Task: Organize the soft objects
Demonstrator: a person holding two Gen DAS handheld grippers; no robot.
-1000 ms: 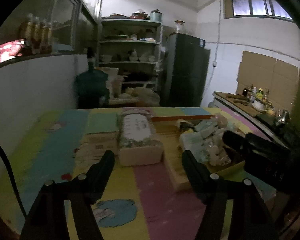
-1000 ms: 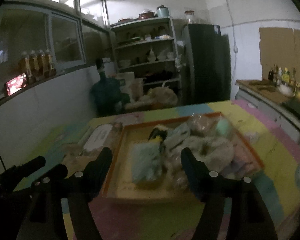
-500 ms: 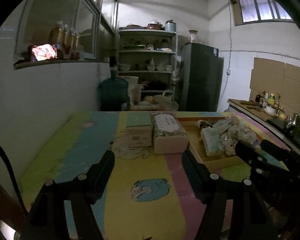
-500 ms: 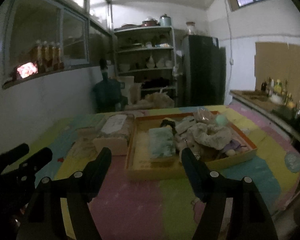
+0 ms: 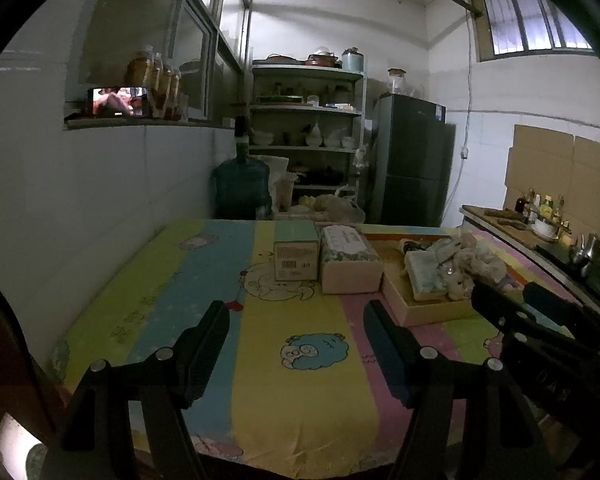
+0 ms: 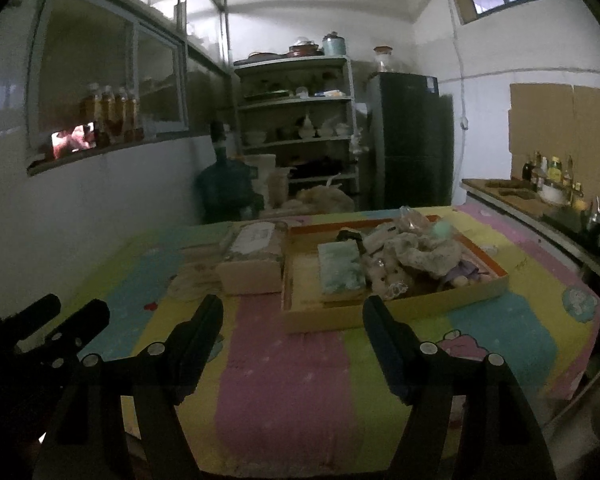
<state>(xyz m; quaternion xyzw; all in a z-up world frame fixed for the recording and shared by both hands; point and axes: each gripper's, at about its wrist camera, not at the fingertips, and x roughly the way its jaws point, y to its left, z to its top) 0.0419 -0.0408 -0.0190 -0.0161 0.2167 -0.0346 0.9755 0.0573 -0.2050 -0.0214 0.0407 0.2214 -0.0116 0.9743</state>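
Note:
A shallow cardboard tray with an orange rim point(image 6: 496, 280) point(image 5: 424, 312) sits on the table's right half. It holds a heap of soft things: a pale green folded cloth point(image 6: 342, 266) point(image 5: 426, 272), a grey crumpled cloth point(image 6: 428, 254), small plush toys point(image 6: 388, 276) point(image 5: 456, 280). My left gripper point(image 5: 296, 312) is open over the yellow stripe, well short of the boxes. My right gripper point(image 6: 292, 306) is open too, just short of the tray's near edge. Nothing lies between either pair of fingers.
Two boxes stand left of the tray: a floral-topped one point(image 5: 350, 260) point(image 6: 252, 262) and a smaller green-topped one point(image 5: 297, 254). The striped cartoon tablecloth point(image 5: 308, 360) covers the table. Behind are a wall, a water jug point(image 5: 240, 188), shelves point(image 5: 306, 120), a fridge point(image 5: 412, 164) and a counter point(image 5: 512, 224) at right.
Both grippers have drawn back from the boxes and tray, which look smaller and farther. More tablecloth shows in front. Both stay open and empty.

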